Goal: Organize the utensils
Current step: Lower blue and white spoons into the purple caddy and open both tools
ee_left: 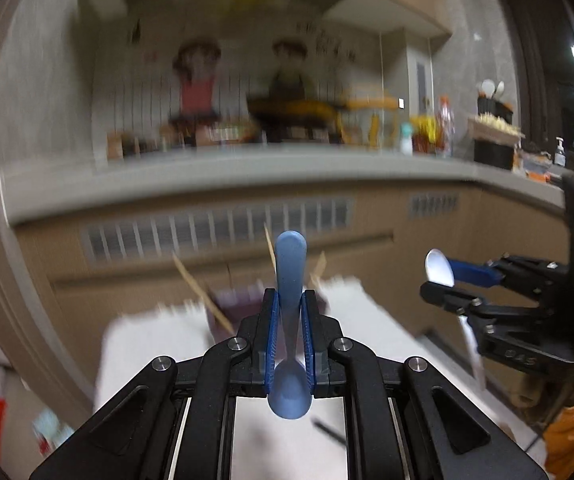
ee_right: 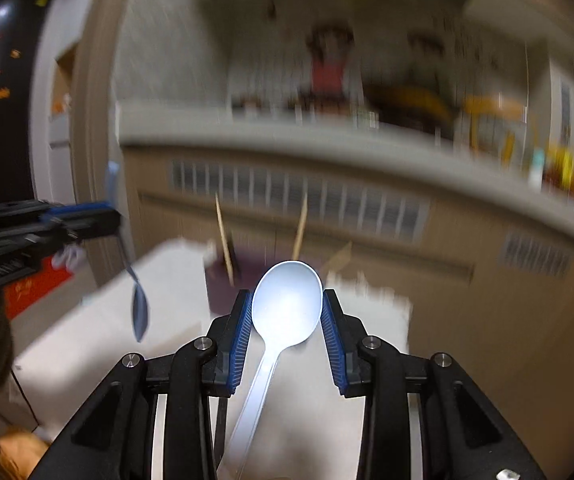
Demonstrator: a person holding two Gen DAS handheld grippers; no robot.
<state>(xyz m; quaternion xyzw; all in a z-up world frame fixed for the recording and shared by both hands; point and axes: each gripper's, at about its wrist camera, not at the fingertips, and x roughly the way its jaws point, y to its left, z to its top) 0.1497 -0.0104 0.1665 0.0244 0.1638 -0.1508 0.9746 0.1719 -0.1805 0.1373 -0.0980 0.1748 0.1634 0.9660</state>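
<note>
My left gripper (ee_left: 290, 308) is shut on a blue spoon (ee_left: 290, 276), handle pointing up and away, bowl hanging down between the jaws. My right gripper (ee_right: 287, 312) is shut on a white spoon (ee_right: 285, 312), gripped by its bowl, with the handle trailing back toward the camera. In the left wrist view the right gripper (ee_left: 447, 280) shows at the right with the white spoon (ee_left: 439, 267). In the right wrist view the left gripper (ee_right: 99, 220) shows at the left with the blue spoon (ee_right: 139, 312) hanging down. Both are held above a white table (ee_right: 127, 320).
A dark holder (ee_right: 223, 284) with wooden sticks (ee_right: 223, 236) stands at the table's far edge. Behind it runs a kitchen counter (ee_left: 247, 176) with cluttered jars and bottles. The frames are motion-blurred.
</note>
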